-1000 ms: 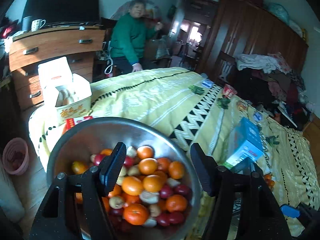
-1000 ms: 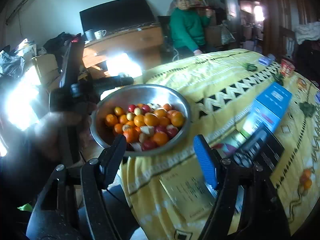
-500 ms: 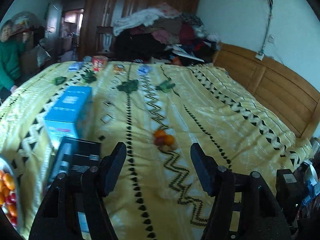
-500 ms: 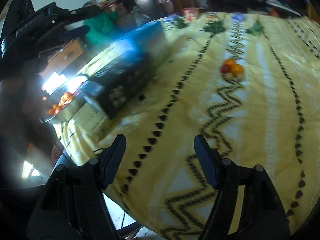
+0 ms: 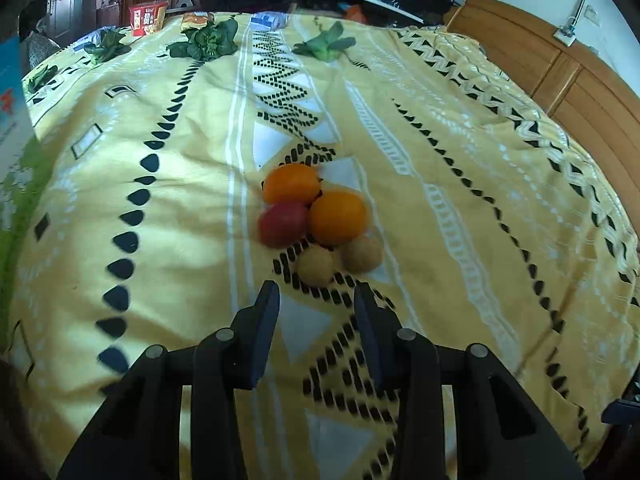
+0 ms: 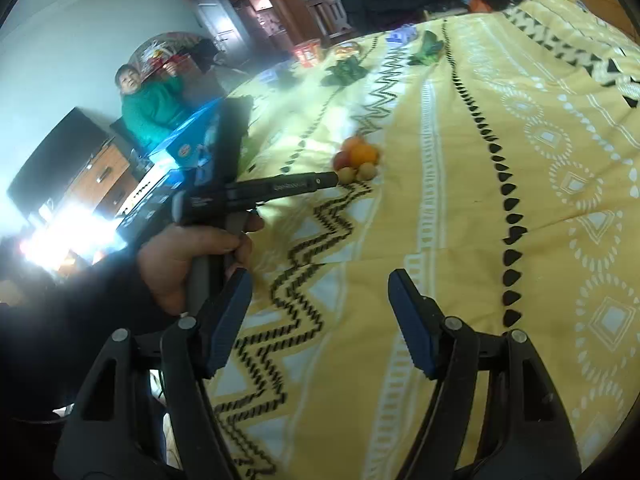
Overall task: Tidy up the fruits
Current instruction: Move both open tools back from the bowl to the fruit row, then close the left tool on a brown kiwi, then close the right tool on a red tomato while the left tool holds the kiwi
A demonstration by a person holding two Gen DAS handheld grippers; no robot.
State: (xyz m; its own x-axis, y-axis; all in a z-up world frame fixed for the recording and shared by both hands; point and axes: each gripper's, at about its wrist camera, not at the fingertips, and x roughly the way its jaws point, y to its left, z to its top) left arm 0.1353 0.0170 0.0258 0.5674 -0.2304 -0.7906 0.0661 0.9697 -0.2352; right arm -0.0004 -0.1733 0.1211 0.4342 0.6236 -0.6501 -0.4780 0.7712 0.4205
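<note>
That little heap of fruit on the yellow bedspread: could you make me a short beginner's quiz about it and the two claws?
1. True or false: the left claw already grips a fruit.
2. How many fruits lie in the heap? A) three B) five C) eight
3. Fill in: the two small tan fruits lie on the side of the heap ___ the left claw.

Key:
1. False. Its jaws are closing, but nothing is between them; the fruits lie just beyond the tips.
2. B: two orange fruits, one red fruit and two tan ones, touching one another on the bedspread.
3. Nearest. The right claw hangs open, farther from the heap.
</note>
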